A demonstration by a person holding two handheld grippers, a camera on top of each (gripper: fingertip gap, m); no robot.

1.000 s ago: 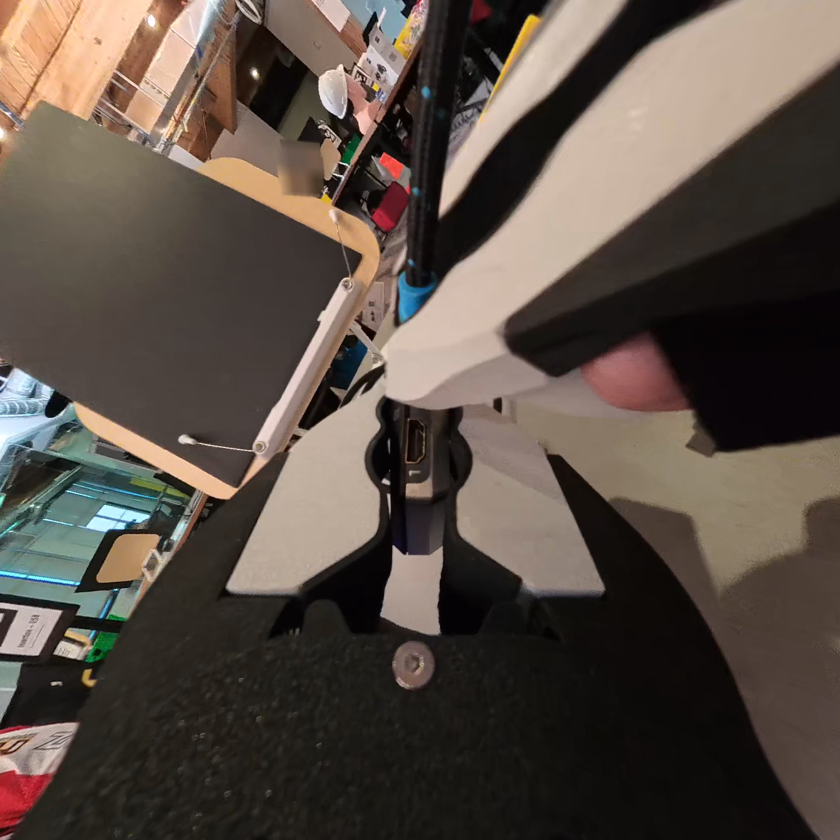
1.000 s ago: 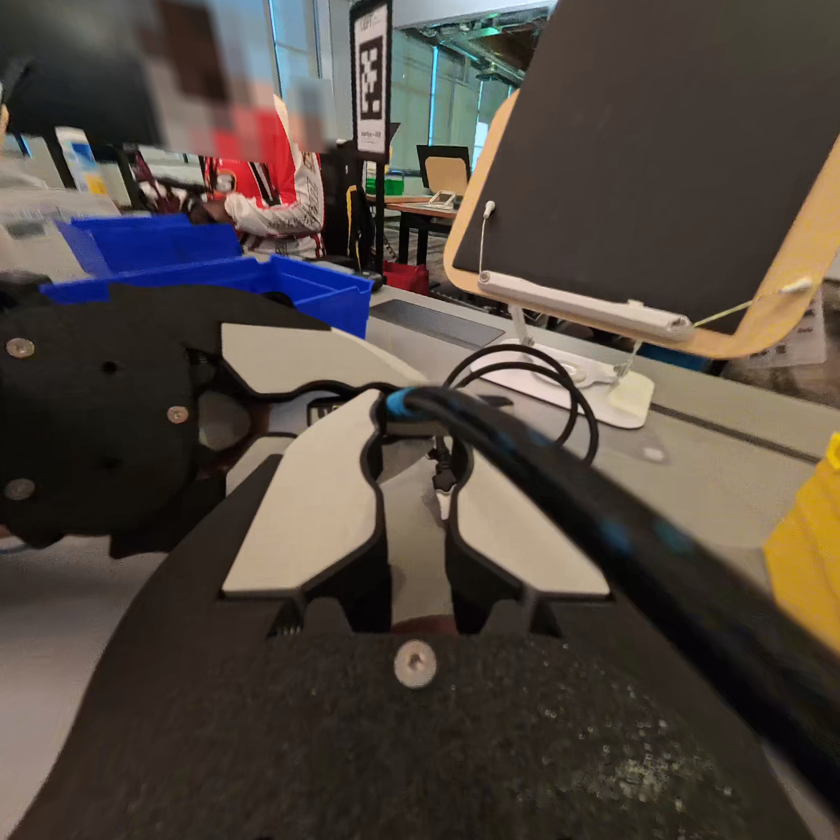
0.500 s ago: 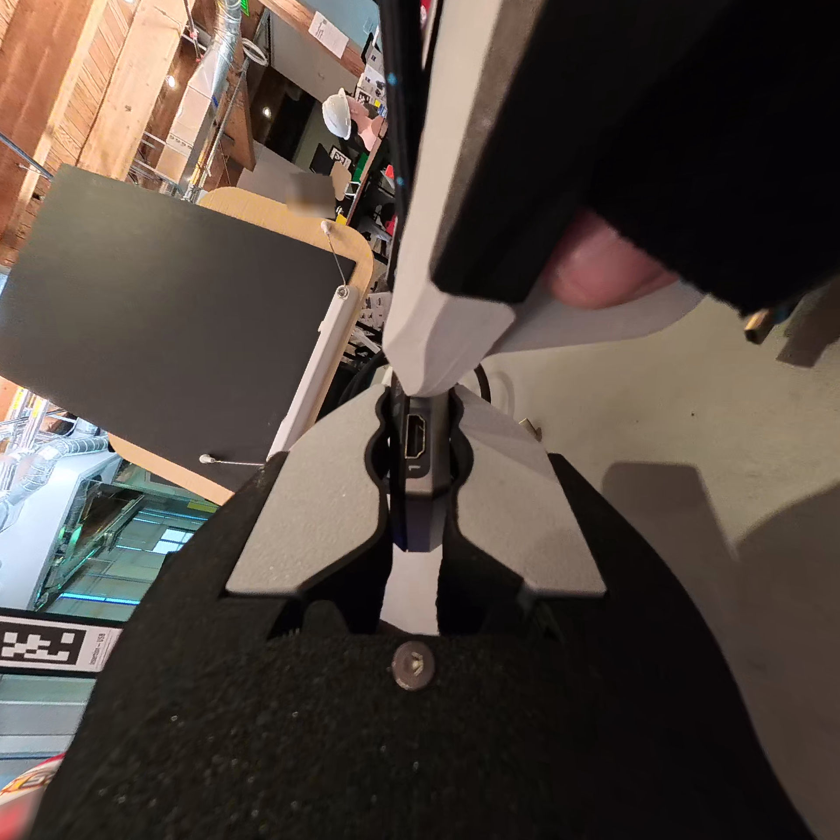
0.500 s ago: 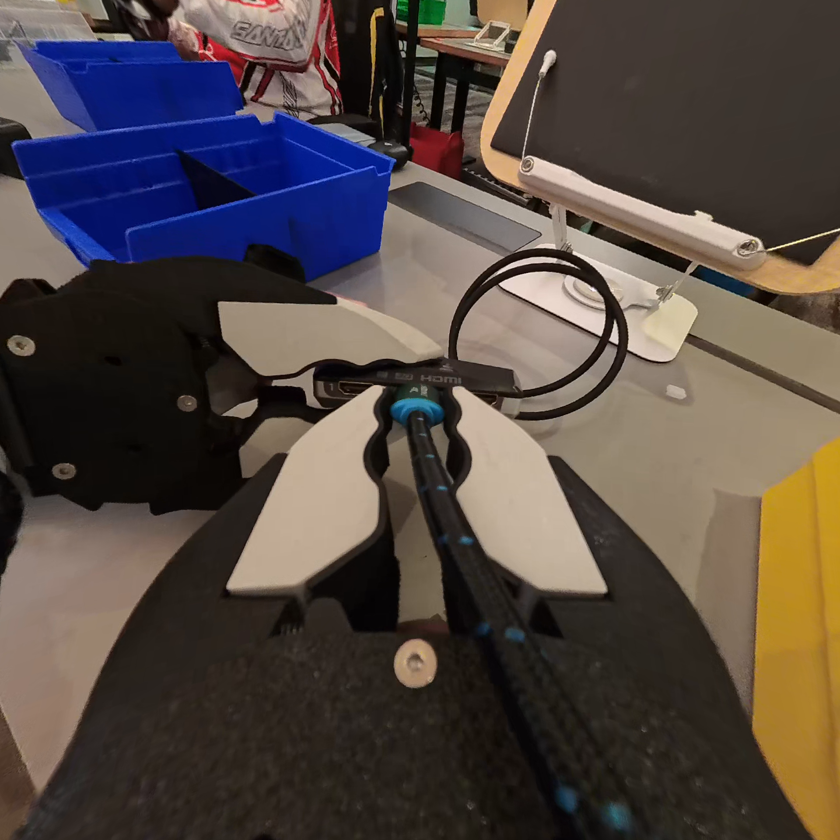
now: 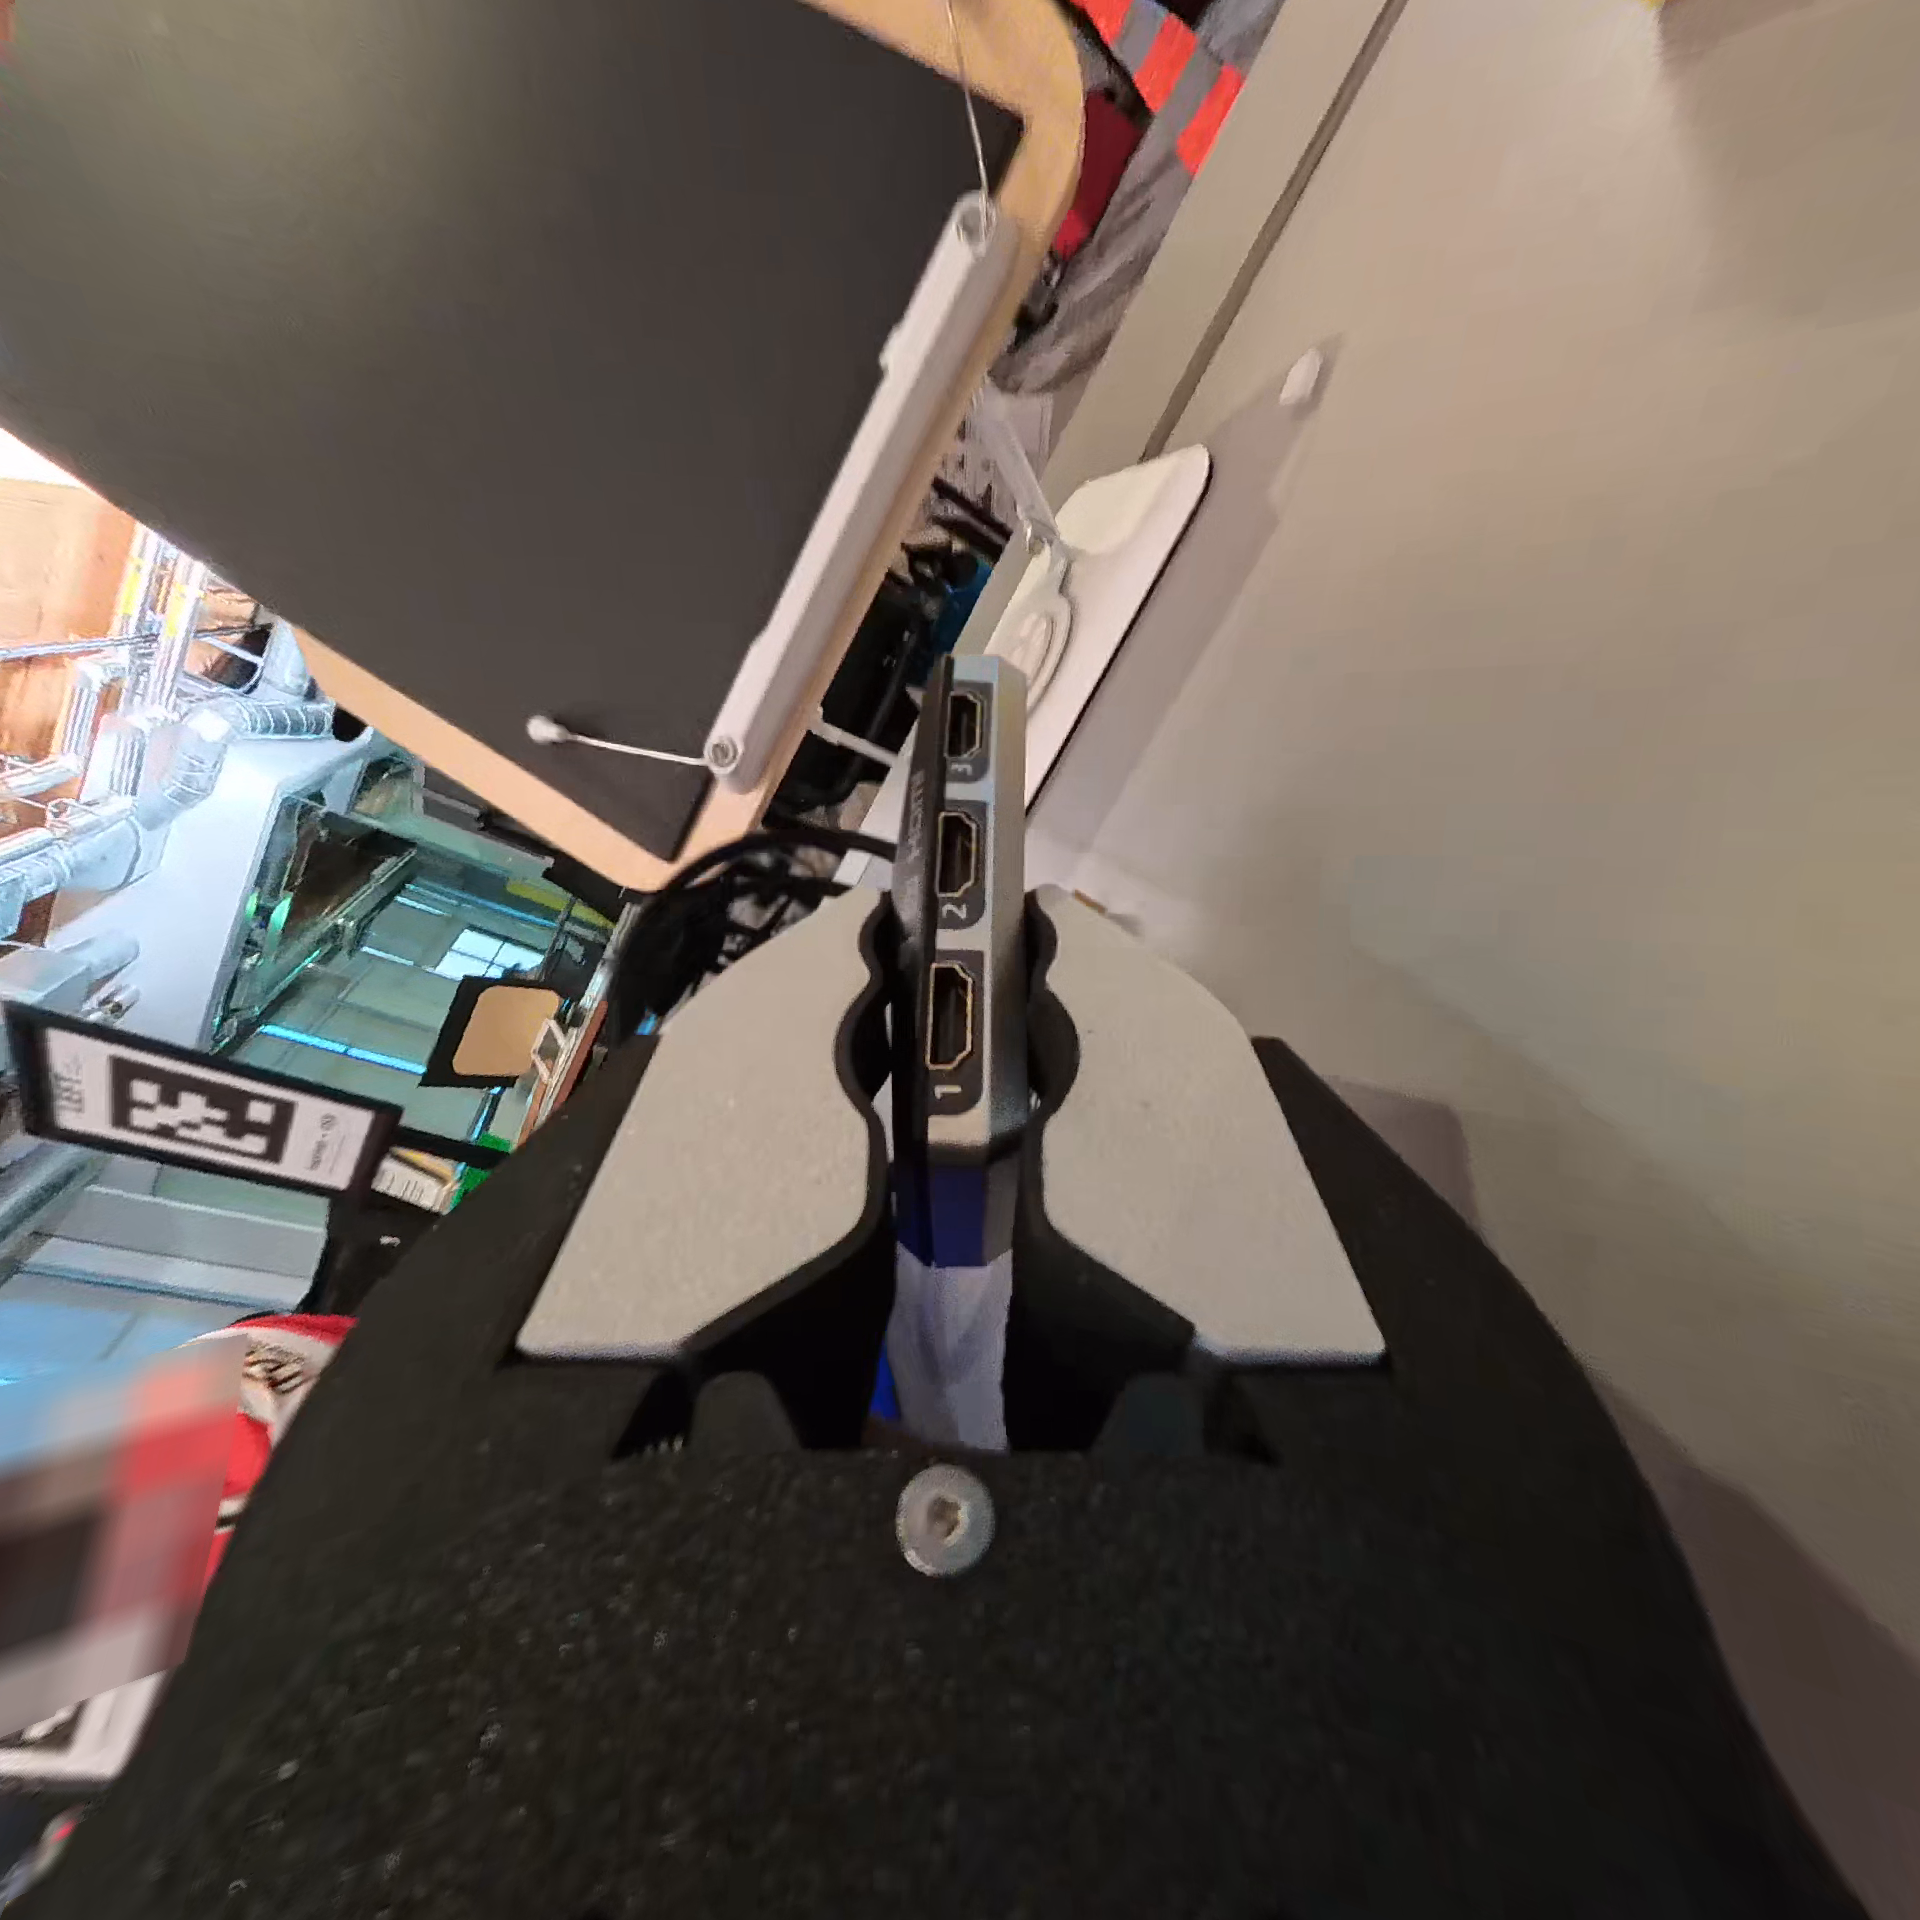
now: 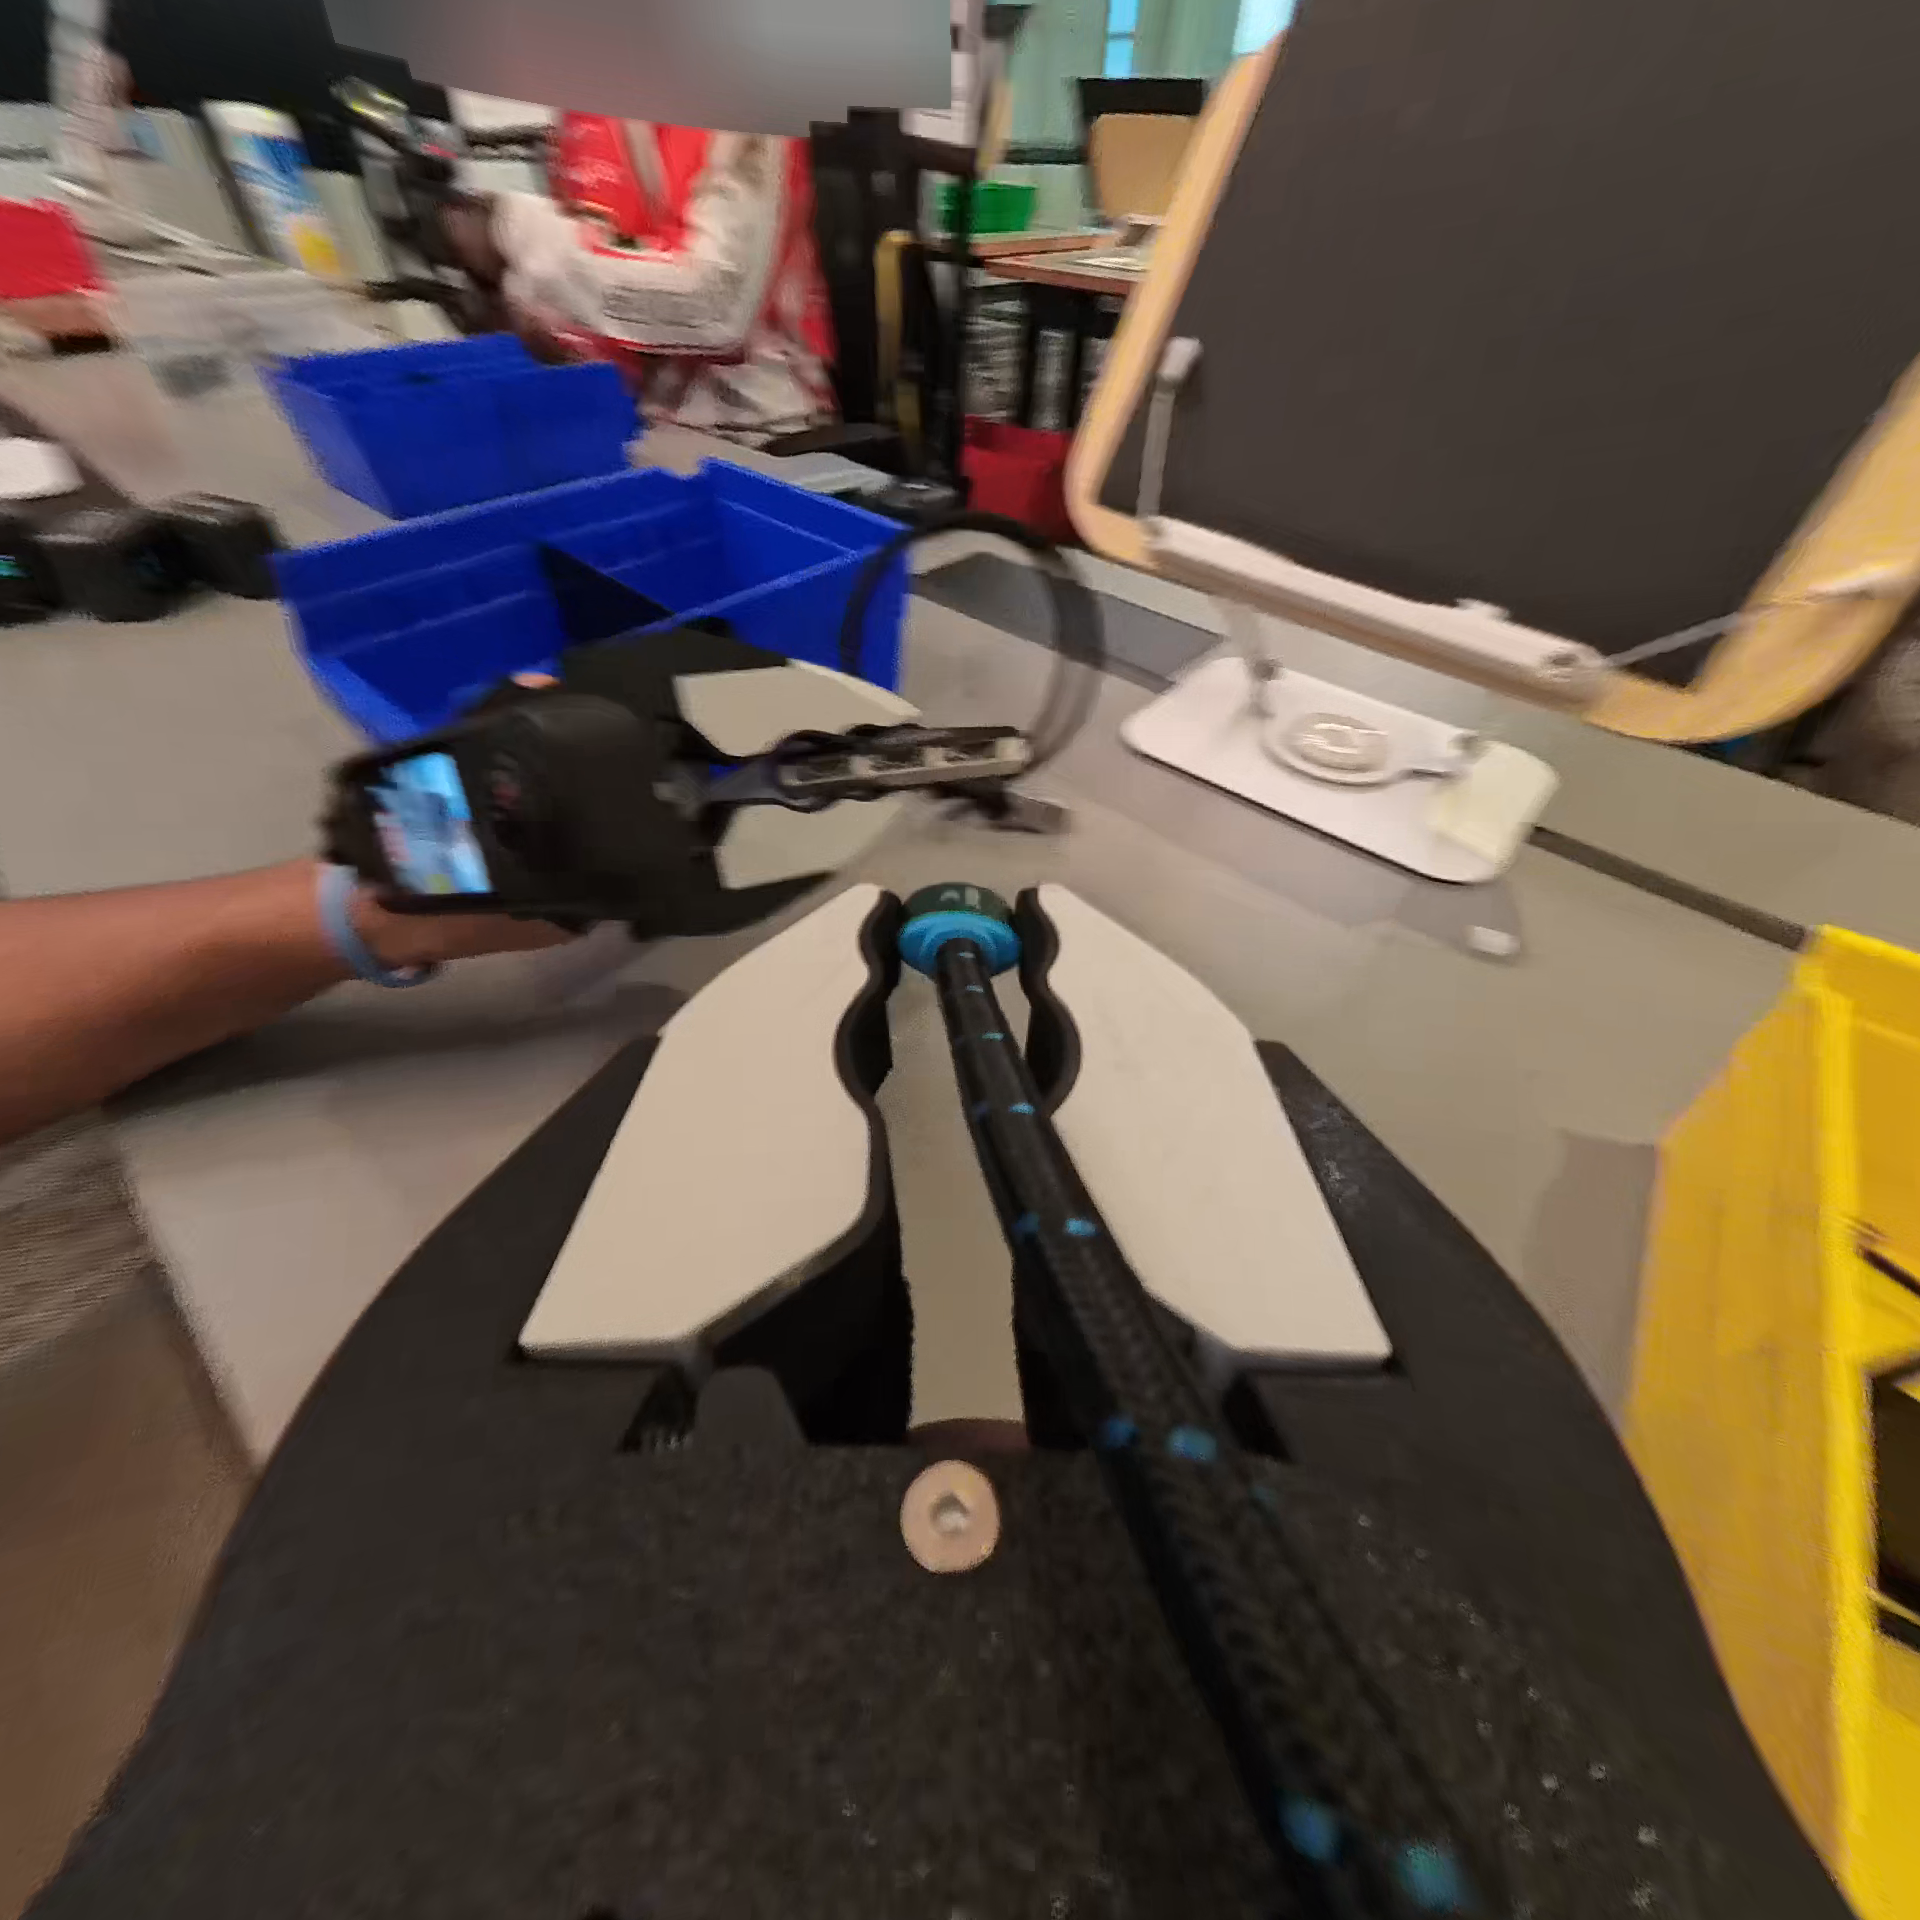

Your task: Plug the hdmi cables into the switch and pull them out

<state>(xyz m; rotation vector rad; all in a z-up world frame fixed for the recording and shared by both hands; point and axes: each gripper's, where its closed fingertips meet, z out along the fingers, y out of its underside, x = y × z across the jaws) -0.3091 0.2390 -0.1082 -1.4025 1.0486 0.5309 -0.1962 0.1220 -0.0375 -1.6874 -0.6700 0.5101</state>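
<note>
My left fingers are pinching the light, rigid switch by its flat faces; my right fingers are clamping the stiff plug, its braided cable trailing.

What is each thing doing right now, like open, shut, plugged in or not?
left gripper: jaws shut on the switch.
switch: held, three ports showing, all empty.
right gripper: jaws shut on the hdmi cable.
hdmi cable: unplugged, clear of the switch.
blue bin: open-topped.
</note>
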